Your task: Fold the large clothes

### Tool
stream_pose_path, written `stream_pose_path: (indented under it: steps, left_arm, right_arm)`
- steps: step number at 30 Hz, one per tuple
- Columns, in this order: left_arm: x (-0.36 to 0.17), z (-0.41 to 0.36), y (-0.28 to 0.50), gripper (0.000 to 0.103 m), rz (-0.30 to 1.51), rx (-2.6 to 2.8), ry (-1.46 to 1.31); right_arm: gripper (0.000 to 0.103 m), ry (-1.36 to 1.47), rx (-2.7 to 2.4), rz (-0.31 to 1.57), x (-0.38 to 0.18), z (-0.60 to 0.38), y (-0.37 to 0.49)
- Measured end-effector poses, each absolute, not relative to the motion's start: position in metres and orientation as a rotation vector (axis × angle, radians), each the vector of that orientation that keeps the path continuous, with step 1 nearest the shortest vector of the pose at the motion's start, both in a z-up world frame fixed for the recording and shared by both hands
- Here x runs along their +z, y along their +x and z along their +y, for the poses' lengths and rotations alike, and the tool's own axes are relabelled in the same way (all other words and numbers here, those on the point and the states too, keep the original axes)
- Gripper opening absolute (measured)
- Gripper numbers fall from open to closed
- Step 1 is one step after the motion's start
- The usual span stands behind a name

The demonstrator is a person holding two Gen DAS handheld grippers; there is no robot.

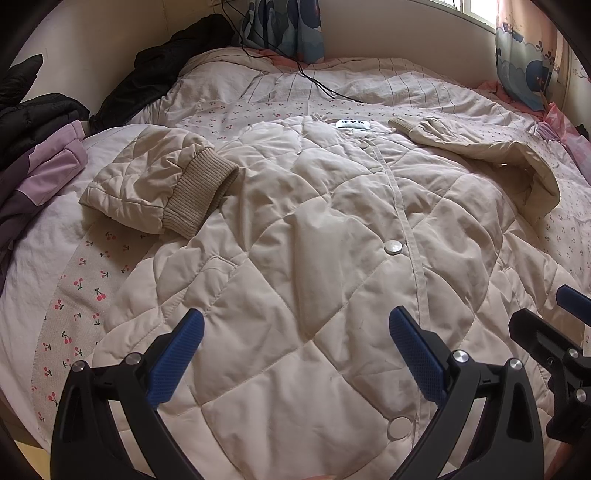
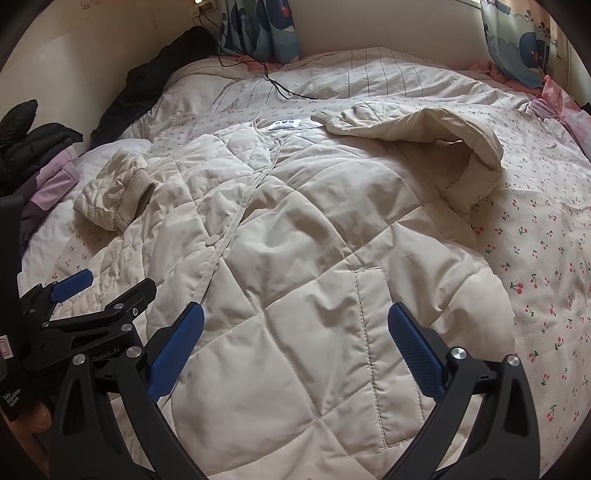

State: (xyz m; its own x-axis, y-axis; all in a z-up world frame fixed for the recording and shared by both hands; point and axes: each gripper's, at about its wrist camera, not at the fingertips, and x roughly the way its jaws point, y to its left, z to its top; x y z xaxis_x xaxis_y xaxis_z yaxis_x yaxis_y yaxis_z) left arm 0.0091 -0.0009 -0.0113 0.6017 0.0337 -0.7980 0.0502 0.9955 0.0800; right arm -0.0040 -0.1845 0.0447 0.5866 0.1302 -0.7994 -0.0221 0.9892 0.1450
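Note:
A cream quilted jacket [image 1: 332,229] [image 2: 314,266] lies front up on the bed, snapped shut, collar at the far end. Its left sleeve [image 1: 162,184] [image 2: 114,195] is folded in with a ribbed cuff showing. Its right sleeve [image 1: 491,151] [image 2: 424,129] is bent across the shoulder toward the collar. My left gripper [image 1: 295,343] hovers open over the jacket's lower hem area near the placket. My right gripper [image 2: 295,339] hovers open over the right front panel by the pocket. Each gripper shows at the edge of the other's view, my right gripper [image 1: 569,306] and my left gripper [image 2: 74,280].
The bed has a cherry-print cover [image 2: 535,266] [image 1: 74,306]. Dark and purple clothes [image 1: 40,147] [image 2: 40,162] are piled at the left. A black cable [image 1: 317,81] runs across the far quilt. Patterned curtains [image 1: 288,26] and a wall stand behind.

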Motion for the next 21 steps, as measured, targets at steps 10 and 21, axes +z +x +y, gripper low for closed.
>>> stream_pose_path:
  steps: [10, 21]
  left_arm:
    - [-0.0110, -0.0009, 0.0093, 0.096, 0.926, -0.010, 0.096]
    - [-0.0116, -0.0014, 0.0087, 0.096, 0.926, -0.008, 0.096]
  right_arm:
    - [0.096, 0.122, 0.090, 0.936, 0.0443, -0.1853, -0.0041]
    - [0.096, 0.124, 0.090, 0.937, 0.0433, -0.1854, -0.0034]
